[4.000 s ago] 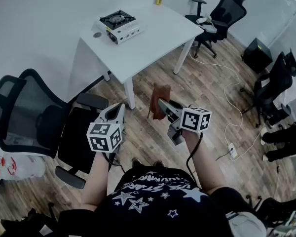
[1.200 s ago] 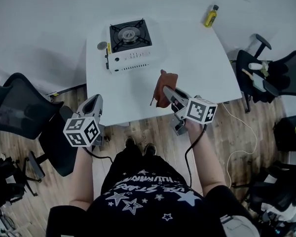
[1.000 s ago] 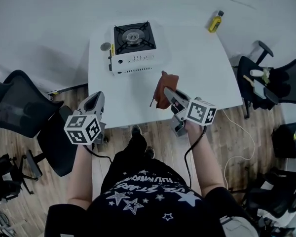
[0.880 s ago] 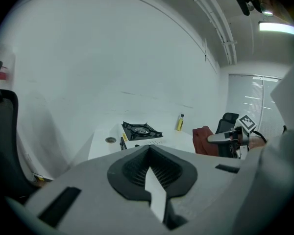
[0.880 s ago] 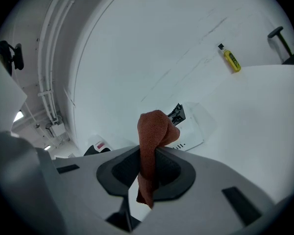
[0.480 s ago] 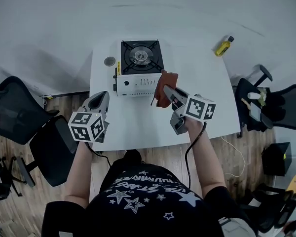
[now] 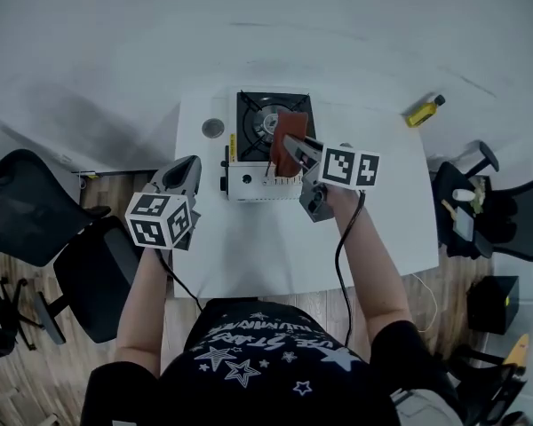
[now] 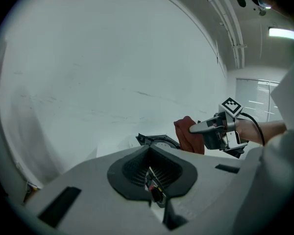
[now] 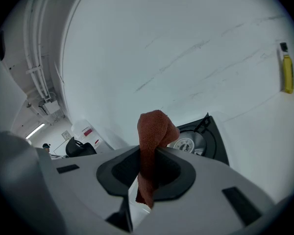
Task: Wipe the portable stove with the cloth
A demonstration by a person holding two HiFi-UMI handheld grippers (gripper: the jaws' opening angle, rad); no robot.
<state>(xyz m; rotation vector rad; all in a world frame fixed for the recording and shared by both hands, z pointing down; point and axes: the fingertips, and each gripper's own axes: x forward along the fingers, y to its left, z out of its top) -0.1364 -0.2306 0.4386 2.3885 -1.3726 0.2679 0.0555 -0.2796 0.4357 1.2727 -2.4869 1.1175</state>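
- The right gripper (image 9: 148,177) had its jaws clamped on the rust-red cloth (image 9: 155,133), which rose in a folded hump above them and hung in a short tail below.
- In the head view the cloth was over the portable stove (image 7: 250,183), which sat at the far side of the white tabletop (image 7: 275,247). Whether the cloth touched the burner could not be told.
- The left gripper (image 8: 152,186) had its jaws together with nothing between them, to the left of the stove.
- The cloth and the right gripper hid part of the stove's top.

Open tabletop (image 7: 275,247) near stove (image 7: 249,183); bottle (image 7: 424,111) well apart
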